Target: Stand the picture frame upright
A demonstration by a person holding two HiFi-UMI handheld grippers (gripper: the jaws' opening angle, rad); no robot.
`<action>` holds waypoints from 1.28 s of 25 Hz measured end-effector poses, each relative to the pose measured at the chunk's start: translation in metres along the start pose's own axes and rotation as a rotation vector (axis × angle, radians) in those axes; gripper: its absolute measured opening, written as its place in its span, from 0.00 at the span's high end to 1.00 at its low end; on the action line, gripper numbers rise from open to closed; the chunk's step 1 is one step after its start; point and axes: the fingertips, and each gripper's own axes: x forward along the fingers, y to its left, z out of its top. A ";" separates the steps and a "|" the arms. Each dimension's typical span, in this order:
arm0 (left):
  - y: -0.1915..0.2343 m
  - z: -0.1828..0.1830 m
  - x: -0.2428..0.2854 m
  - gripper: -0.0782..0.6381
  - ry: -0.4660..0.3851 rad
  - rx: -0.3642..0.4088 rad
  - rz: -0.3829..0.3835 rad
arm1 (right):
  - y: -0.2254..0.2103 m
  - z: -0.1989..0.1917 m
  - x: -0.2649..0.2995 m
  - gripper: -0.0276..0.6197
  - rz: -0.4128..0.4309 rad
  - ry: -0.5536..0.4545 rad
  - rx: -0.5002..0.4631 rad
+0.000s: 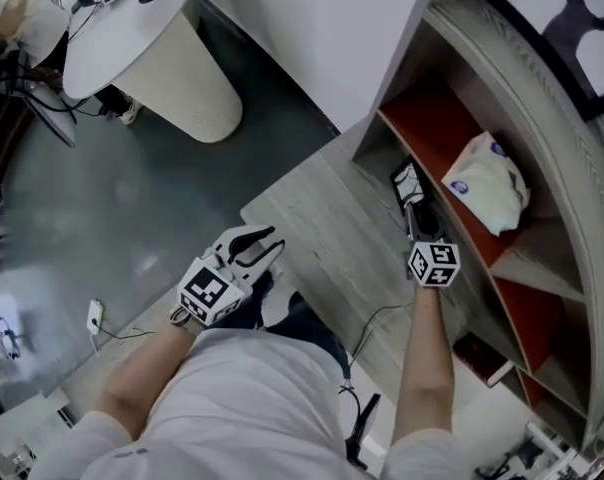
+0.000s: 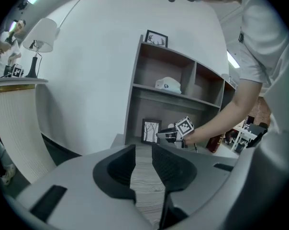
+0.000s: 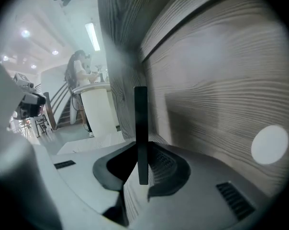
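Right gripper view shows the right hand-held gripper clamped on the picture frame's thin edge. The frame's long axis is upright just ahead of it, in the shelf unit's bottom compartment. The left hand-held gripper, narrowly parted and empty, is well back.

The head view looks steeply down from above the person onto the wooden floor and the shelf unit at its right. The left gripper view sits low and farther back, facing level across that floor at the same shelf unit. Both views take in the right gripper and the picture frame. The right gripper view sits very close inside the shelf, the frame's edge right before the lens between its fingers.
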 end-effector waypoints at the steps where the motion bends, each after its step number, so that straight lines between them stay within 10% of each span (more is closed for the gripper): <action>1: -0.002 -0.002 -0.001 0.73 0.003 -0.003 0.006 | -0.001 -0.003 0.001 0.84 0.012 0.010 0.001; 32: -0.024 -0.028 -0.010 0.73 0.056 -0.019 0.008 | -0.083 -0.032 0.002 0.82 -0.240 0.024 0.210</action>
